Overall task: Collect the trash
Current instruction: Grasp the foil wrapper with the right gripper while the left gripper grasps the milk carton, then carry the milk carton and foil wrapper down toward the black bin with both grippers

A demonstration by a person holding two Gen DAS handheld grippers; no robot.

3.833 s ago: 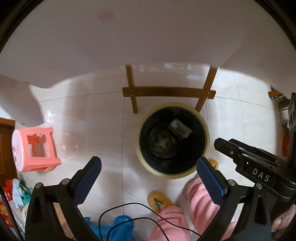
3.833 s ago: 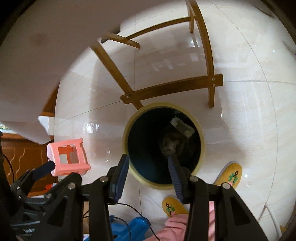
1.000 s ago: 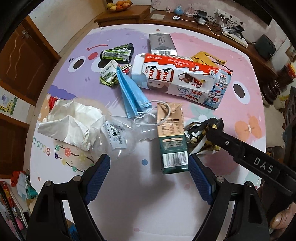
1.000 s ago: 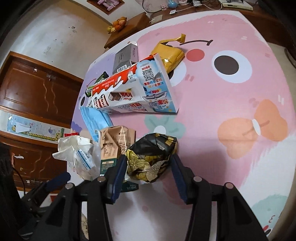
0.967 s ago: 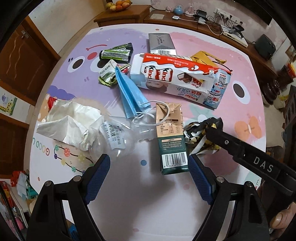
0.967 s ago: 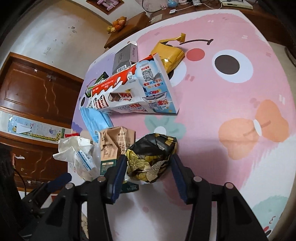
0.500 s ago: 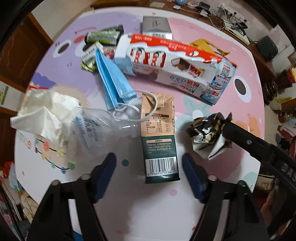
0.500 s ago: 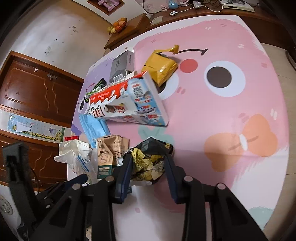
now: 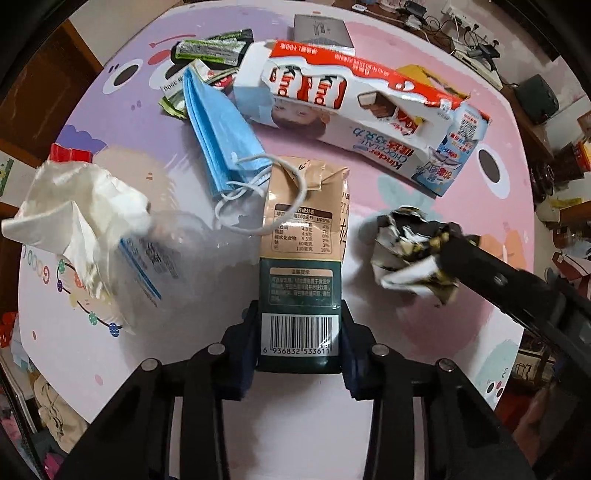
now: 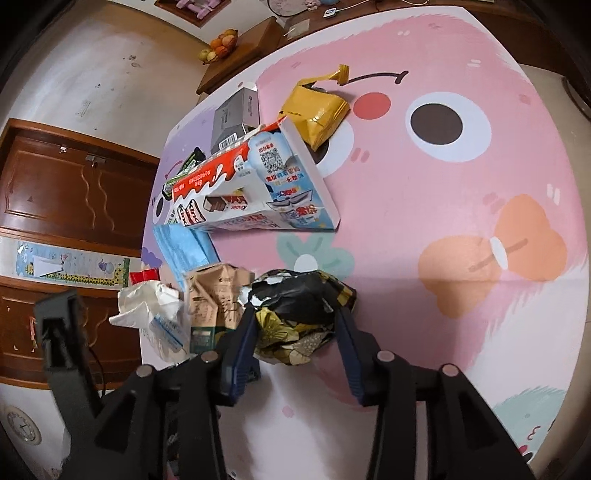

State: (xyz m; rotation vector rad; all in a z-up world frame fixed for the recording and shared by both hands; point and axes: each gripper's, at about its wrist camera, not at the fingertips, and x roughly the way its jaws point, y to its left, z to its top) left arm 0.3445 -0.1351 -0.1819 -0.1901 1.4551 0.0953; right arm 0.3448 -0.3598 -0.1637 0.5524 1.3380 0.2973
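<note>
Trash lies on a table with a pink and purple cartoon cloth (image 9: 369, 173). My left gripper (image 9: 299, 354) is shut on the barcode end of a brown and green drink carton (image 9: 301, 258), which lies flat; the carton also shows in the right wrist view (image 10: 212, 306). My right gripper (image 10: 295, 332) is shut on a crumpled black and yellow floral wrapper (image 10: 299, 314), seen in the left wrist view (image 9: 410, 254) just right of the carton.
A blue face mask (image 9: 218, 129), a Kinder chocolate box (image 9: 354, 110), a clear plastic bottle (image 9: 155, 258), a white crumpled bag (image 9: 74, 210), green wrappers (image 9: 207, 50), a grey box (image 9: 321, 29) and a yellow packet (image 10: 314, 110) lie behind. The table's near edge runs under both grippers.
Both grippers came from over the floor bin to the table. In the last second the left jaws closed onto the carton's end and the right jaws closed onto the floral wrapper.
</note>
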